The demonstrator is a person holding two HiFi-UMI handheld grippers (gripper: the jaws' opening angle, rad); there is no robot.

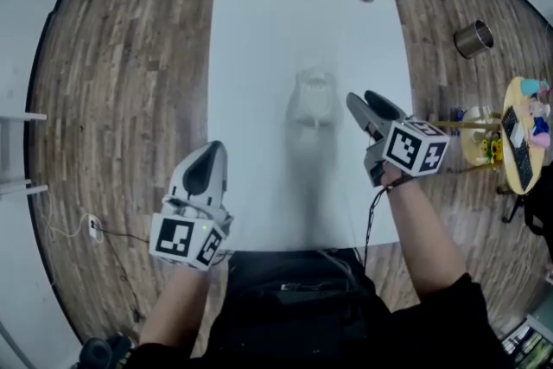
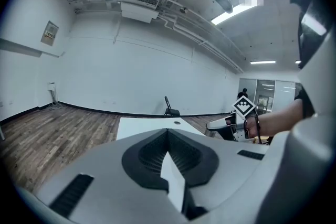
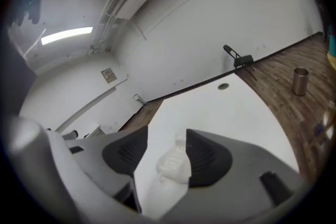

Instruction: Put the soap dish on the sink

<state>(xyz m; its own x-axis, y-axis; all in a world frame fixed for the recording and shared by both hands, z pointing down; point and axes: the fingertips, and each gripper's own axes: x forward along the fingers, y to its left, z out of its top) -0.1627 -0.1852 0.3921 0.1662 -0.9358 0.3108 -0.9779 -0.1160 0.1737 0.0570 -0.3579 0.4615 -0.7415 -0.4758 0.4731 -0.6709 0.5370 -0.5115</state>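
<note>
Open tabletop [image 1: 259, 39] — white sink [image 1: 314, 104] mid-table

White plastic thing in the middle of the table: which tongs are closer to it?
Right. The right tongs are open just beside the white plastic piece, pointing toward it. The left tongs are near the table's left edge, farther away.

Two hand-held grippers hover over a white surface [image 1: 259, 56]: the left gripper [image 1: 212, 149] at its near left edge, the right gripper [image 1: 360, 97] just right of a white moulded piece [image 1: 314, 102] at its centre.
</note>
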